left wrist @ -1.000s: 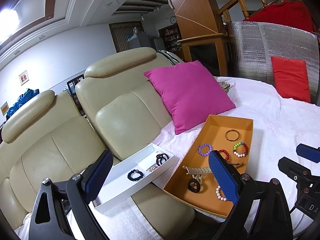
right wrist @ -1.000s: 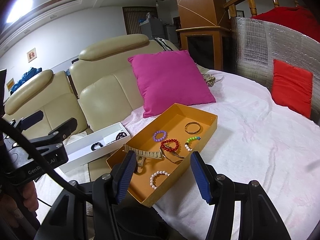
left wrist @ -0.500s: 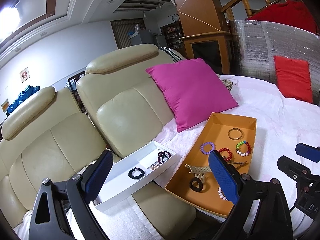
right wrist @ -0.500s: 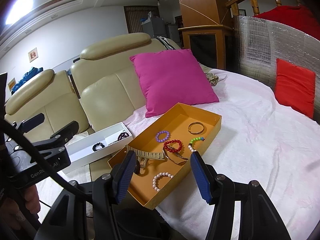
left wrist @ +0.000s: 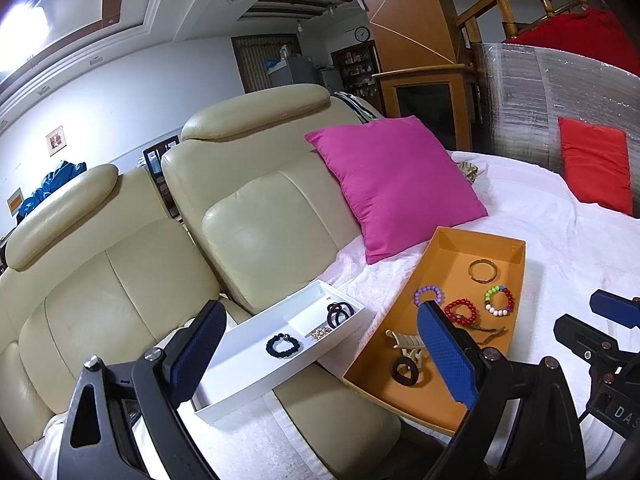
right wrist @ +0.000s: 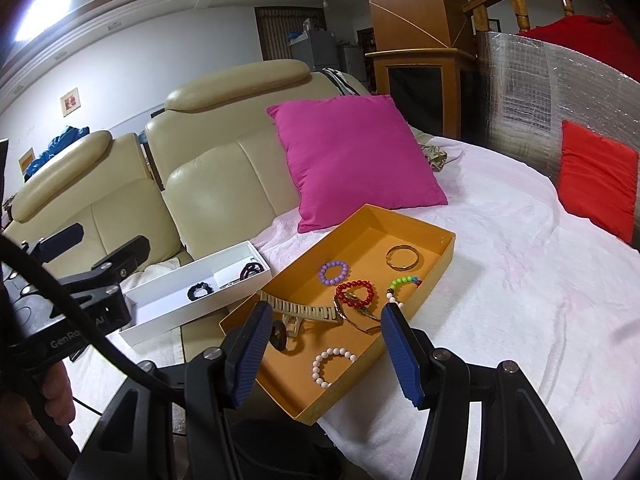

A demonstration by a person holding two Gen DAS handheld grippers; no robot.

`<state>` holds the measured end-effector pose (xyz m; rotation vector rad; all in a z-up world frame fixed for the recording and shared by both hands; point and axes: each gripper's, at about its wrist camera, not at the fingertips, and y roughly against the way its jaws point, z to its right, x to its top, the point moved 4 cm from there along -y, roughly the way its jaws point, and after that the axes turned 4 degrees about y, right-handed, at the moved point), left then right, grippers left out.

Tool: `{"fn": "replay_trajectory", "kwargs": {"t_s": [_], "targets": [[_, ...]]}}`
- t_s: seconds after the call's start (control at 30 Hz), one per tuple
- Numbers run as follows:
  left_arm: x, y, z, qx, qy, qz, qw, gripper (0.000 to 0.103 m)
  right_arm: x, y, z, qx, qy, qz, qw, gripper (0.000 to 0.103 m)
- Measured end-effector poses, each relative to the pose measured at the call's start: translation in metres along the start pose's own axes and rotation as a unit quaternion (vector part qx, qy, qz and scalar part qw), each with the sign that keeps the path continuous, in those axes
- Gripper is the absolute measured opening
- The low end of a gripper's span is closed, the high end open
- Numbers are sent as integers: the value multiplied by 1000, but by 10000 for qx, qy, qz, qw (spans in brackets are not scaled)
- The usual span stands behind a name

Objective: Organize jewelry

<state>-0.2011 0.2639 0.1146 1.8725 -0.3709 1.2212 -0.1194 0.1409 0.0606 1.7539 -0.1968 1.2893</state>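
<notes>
Both grippers hang above the near end of the orange tray, which lies on a white towel over the sofa seat, with a white box just beside its left side. The right gripper has its jaws released, nothing between them; the left gripper likewise stands wide and empty. In the tray lie a tan hair claw, a black ring touching it, a white bead bracelet nearest the right gripper, red, purple and multicolour bead bracelets, and a gold bangle at the far end. The box already holds a black bead bracelet, a dark twisted piece and something small and pale I cannot make out. The bead bracelets are probably light, limp and smooth, so they would likely sag and roll; pinching across one side of the loop looks safest. The claw seems stiff and light; its long axis runs left to right across the tray, teeth pointing toward the near end, so a grip across its spine at mid-length should hold. The bangle looks rigid and slippery, lying flat.
</notes>
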Motion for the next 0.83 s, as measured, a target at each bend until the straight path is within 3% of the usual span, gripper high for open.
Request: {"fn": "replay_trajectory", "kwargs": {"t_s": [0.63, 0.83], "targets": [[0, -37, -17, 159, 47, -159, 9997, 96, 9, -45, -12, 166, 115, -197, 9996, 61], [3, -32, -12, 211, -2, 119, 9997, 96, 8, -58, -7, 201, 10, -241, 9995, 61]]}}
